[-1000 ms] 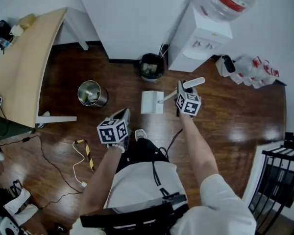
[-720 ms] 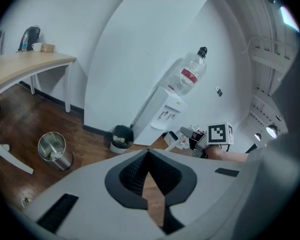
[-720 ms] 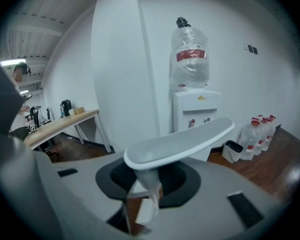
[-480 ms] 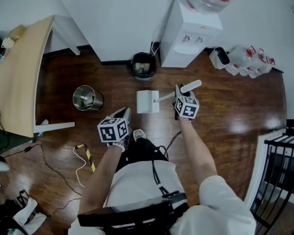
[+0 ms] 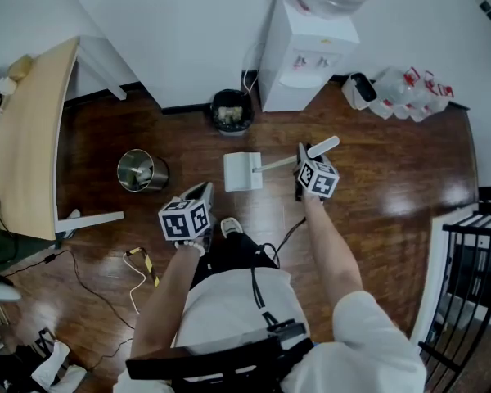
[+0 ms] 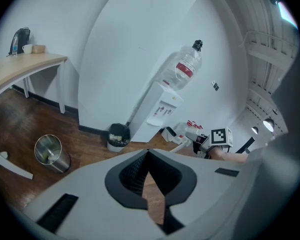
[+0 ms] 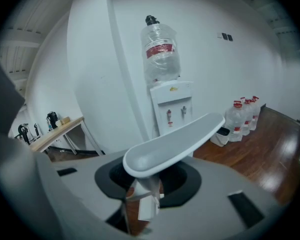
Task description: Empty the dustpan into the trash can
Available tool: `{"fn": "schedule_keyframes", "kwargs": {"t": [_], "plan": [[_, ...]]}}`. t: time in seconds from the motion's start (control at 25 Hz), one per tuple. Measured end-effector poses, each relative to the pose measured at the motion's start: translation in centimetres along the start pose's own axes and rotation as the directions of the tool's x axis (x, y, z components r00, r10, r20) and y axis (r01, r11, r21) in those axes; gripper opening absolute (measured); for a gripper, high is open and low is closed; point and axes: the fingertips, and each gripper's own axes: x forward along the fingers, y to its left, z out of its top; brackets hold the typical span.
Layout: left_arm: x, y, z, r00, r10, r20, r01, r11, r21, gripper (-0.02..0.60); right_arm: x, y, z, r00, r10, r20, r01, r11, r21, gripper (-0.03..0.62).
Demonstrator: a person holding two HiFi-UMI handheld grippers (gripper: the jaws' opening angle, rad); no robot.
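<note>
Though threaded between the jaws of the right gripper (image 5: pixel 299 167), seemingly not clamped: stem (image 7: pixel 142 184) of the dustpan (image 5: pixel 242 171) upright in a gap roughly half open and just now widening, with a sliver of floor (image 5: pixel 376 170) showing beside it. Reads as a slack hold, or a letting-go. Scoop-shaped handle (image 7: pixel 172 141) lying across the top of that tool. Left gripper (image 5: pixel 200 193) closed to touching tips, holding nothing, well apart from the pan.

White pan low near the middle of the floor, just ahead of the person's shoe (image 5: pixel 233 226). Steel bin (image 5: pixel 141 170) off to one side, toward the desk (image 5: pixel 24 137). Black bin (image 5: pixel 231 111) beyond the pan, at the floor's wall edge beside the water cooler (image 5: pixel 307 51). Not over either bin, so no tipping under way; looks like settling or re-taking the grip. Next, probably: tighten on the stem, lift, carry to a bin, keep level until over the mouth, then tilt.

Cannot tell whether loaded with dirt or bare, nor whether touching the floor or hovering. Pan itself hidden in both gripper views behind each tool's own body. Bins' contents too small to name.
</note>
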Motion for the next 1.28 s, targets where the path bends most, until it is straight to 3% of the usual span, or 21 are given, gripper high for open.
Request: {"fn": "schedule_keyframes", "kwargs": {"t": [0.08,0.16,0.36,0.76,1.0,1.28], "plan": [[0.0,-0.1,0.0,1.0,0.001,-0.002,-0.001,1.0,0.002,-0.002,-0.1,-0.7,0.2,1.0,-0.005,0.005,0.005,1.0,0.012,0.131],[0.1,-0.1,0.0,1.0,0.001,-0.003,-0.001,1.0,0.003,-0.002,-0.1,-1.2,0.3,1.0,-0.005,0.005,0.005,1.0,0.027,0.192],[0.0,-0.1,-0.2,1.0,0.005,-0.01,-0.005,1.0,0.005,-0.002,-0.1,-1.6,0.3,1.0,-0.004,0.0,0.004,0.999,0.05,0.239],[0.2,-0.3,-0.1,1.0,-0.002,-0.008,0.002,1.0,0.009,-0.002,-0.6,-1.3,-0.3,0.999,-0.023,-0.024,0.024,0.999,0.039,0.253],[2.1,-4.4,0.6,0.997,-0.078,-0.018,0.079,0.995,0.06,-0.002,-2.5,-0.1,-0.7,0.997,-0.057,-0.059,0.061,0.997,0.057,0.255],[2.3,-9.4,-0.2,0.984,-0.174,-0.041,0.178,0.972,0.151,-0.002,-7.4,2.6,-1.3,0.996,-0.051,-0.076,0.056,0.997,0.061,0.249]]}}
